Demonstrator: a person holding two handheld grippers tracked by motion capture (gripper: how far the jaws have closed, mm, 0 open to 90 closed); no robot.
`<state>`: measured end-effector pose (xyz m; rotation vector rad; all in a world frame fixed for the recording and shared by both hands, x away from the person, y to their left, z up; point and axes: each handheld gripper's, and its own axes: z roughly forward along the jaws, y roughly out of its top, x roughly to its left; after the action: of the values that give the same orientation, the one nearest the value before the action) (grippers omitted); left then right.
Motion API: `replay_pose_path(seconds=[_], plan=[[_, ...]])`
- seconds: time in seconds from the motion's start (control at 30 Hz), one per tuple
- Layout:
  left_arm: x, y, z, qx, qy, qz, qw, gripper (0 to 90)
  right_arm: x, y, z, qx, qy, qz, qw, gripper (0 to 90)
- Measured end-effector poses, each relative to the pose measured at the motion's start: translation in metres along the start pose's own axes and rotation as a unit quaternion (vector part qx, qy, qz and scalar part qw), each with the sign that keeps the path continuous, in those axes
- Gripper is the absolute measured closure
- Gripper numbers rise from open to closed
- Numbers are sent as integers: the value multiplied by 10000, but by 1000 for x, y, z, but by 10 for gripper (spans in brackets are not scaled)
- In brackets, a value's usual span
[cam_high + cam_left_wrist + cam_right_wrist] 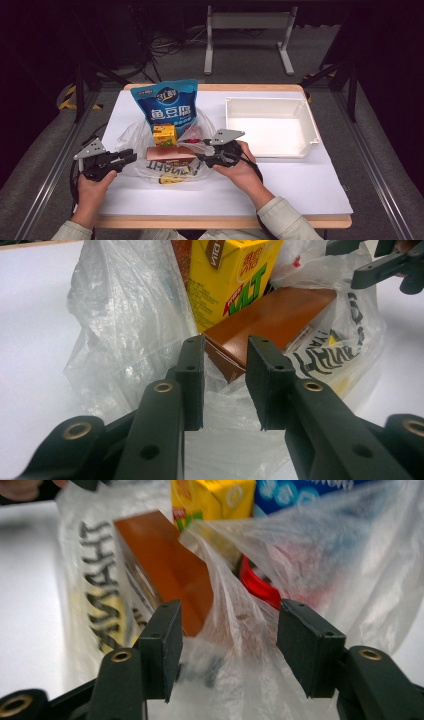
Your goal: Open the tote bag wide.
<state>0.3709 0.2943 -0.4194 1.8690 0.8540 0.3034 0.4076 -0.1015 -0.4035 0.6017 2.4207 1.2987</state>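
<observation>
Jaws spread on both grippers: left gripper [225,385] straddling brown box [265,322] corner, long axis running away; right gripper [227,645] around plastic bag [235,615] film.

The tabletop [300,185] is white with a wood edge along the front and back. 3 things lie right on it. A clear plastic bag [135,137] sits left of the middle, crumpled and open, with black letters on its front. A blue snack pack [167,102] lies just behind the bag, near the back edge, and its lower end is under the bag. A white tray [312,127] sits on the right side, well apart from the bag.
</observation>
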Motion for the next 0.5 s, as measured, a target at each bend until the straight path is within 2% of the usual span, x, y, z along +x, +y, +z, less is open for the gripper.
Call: replay_pose_path(seconds=[0.1,0.17,0.2,0.27,0.37,0.5], plan=[[1,0,0,-8,-20,-21,10000,693,-3,-7,0,216,-57,75,9997,508],[1,0,2,11,-24,-54,10000,695,-4,-10,-1,304,-34,104,9995,581],[1,0,2,11,-24,-54,10000,697,-4,-10,-1,304,-34,104,9995,581],[1,0,3,41,-45,-27,10000,700,-3,-12,-4,445,20,116,9989,705],[2,0,4,77,-15,0,10000,723,-3,-15,-13,518,-44,65,9986,826],[3,-1,6,143,-2,-37,9999,772,-6,-22,-21,567,-32,174,9982,872]])
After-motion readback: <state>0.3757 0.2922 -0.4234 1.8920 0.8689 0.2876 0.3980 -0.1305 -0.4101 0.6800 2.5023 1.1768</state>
